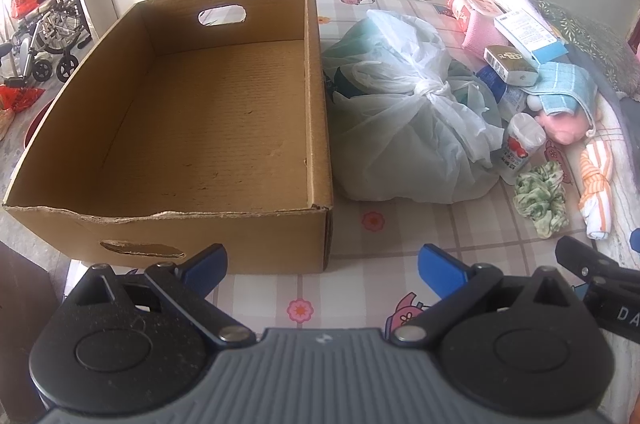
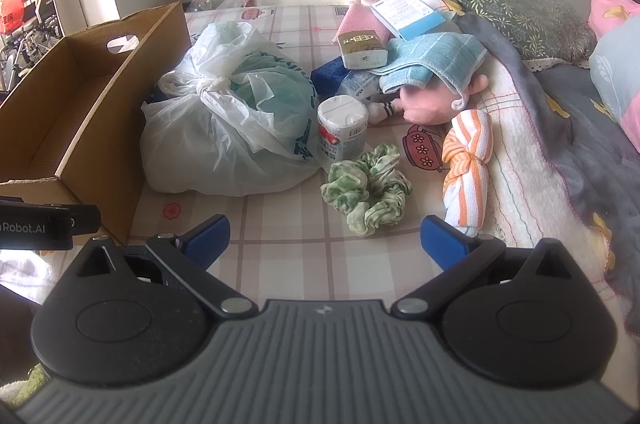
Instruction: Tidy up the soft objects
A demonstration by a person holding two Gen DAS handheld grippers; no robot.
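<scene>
An empty cardboard box [image 1: 208, 128] [image 2: 72, 128] stands on the bed at the left. Beside it lies a knotted white plastic bag [image 1: 404, 128] [image 2: 232, 120]. Right of the bag are a green patterned scrunchie [image 2: 366, 192] [image 1: 540, 196], an orange-striped knotted cloth [image 2: 468, 160] [image 1: 596, 188], a pink plush doll [image 2: 436, 104] [image 1: 560, 128] under a blue towel [image 2: 432, 60] [image 1: 560, 84], and a pink cloth [image 2: 360, 20] [image 1: 478, 28]. My left gripper [image 1: 322, 266] is open near the box's front corner. My right gripper [image 2: 324, 240] is open just short of the scrunchie, holding nothing.
A white canister [image 2: 342, 132], small cartons [image 2: 362, 50], a blue-white box [image 2: 406, 10] and a blue packet [image 2: 330, 74] mix with the soft things. Pillows [image 2: 516, 16] and a grey blanket [image 2: 592, 160] fill the right. A wheelchair [image 1: 48, 32] stands off the bed's left.
</scene>
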